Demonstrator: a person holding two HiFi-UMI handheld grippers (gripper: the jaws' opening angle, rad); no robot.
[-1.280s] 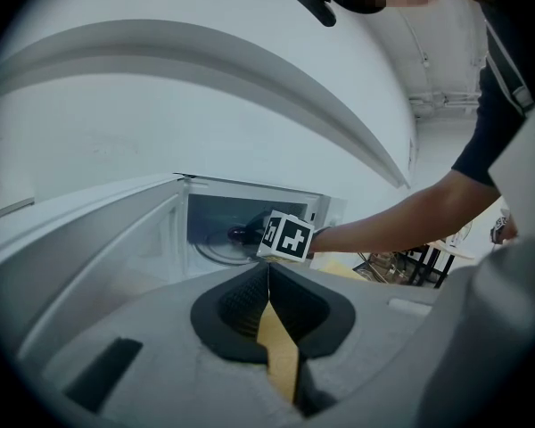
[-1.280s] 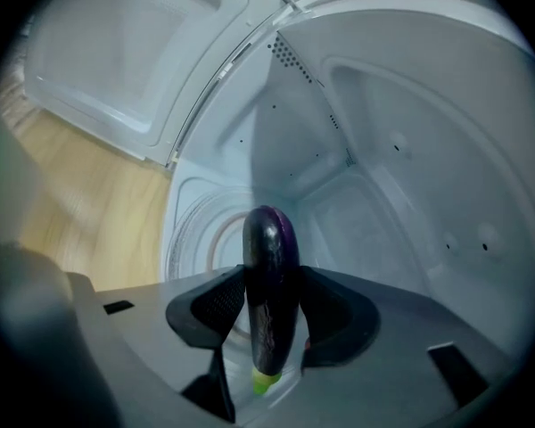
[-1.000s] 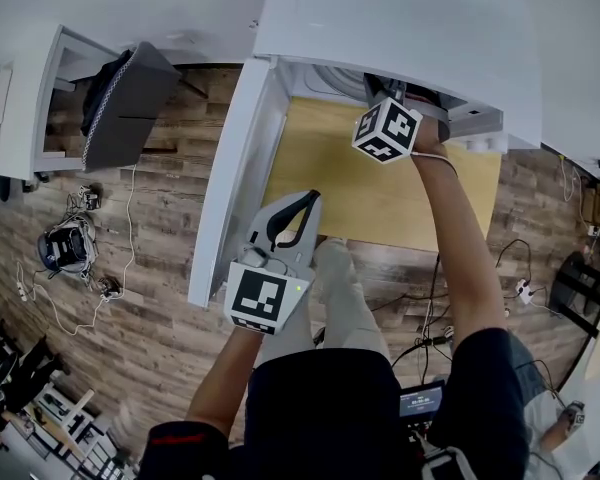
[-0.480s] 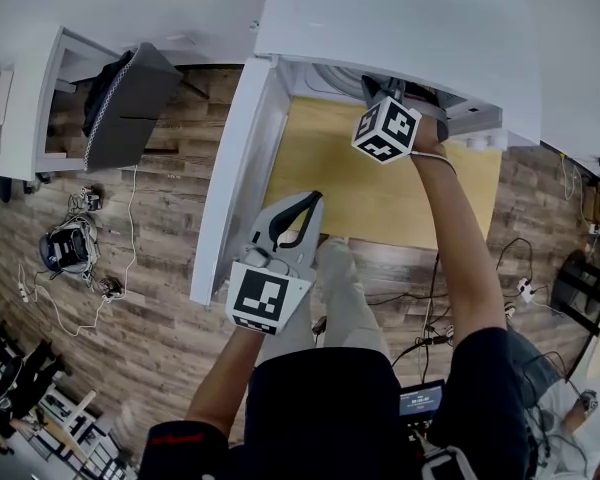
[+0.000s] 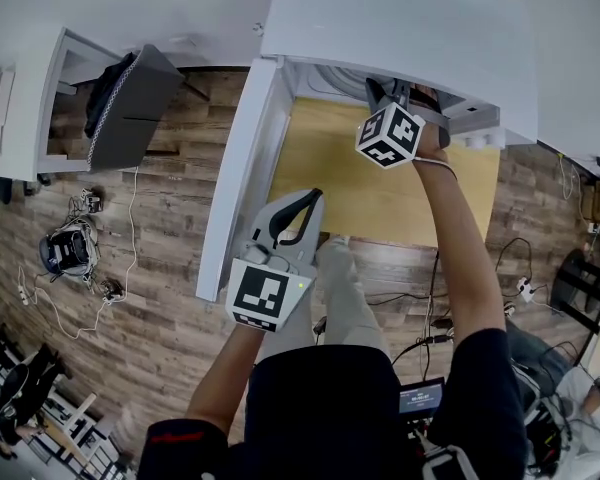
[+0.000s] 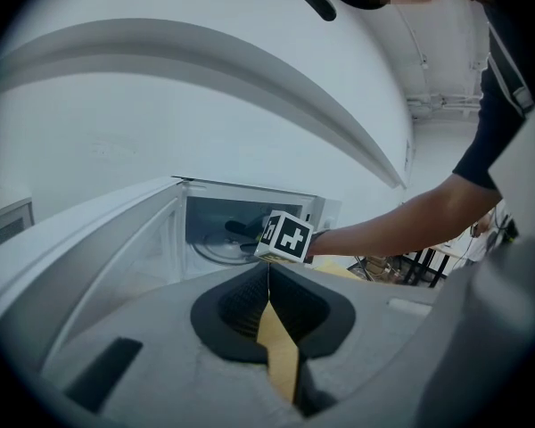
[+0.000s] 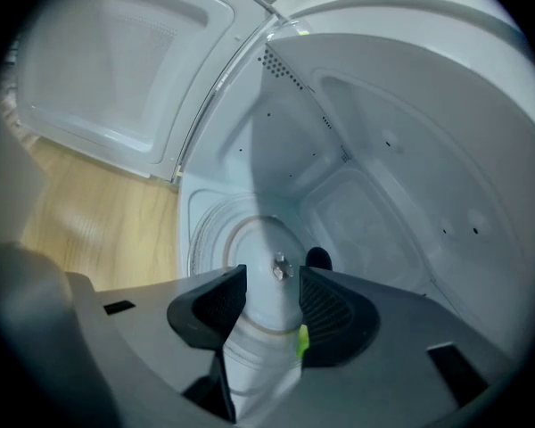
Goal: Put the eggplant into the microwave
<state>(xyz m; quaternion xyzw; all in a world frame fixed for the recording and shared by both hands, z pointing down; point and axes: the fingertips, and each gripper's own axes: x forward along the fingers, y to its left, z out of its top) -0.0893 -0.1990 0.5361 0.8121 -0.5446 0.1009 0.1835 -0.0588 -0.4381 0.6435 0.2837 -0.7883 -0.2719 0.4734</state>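
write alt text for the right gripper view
The right gripper reaches into an open white microwave, jaws apart though they have just been closing a little, with only the glass turntable between them. A dark rounded tip and a green bit, probably the eggplant, peek out from behind the right-hand jaw. The open door stands at upper left.

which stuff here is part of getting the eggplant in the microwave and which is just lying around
Job: microwave, its open door, turntable, eggplant (dark tip behind a jaw), right gripper, open, jaws just closing a little with nothing between them.
Lying about: dark bag, white cabinet, tangle of cables and gear on the floor.
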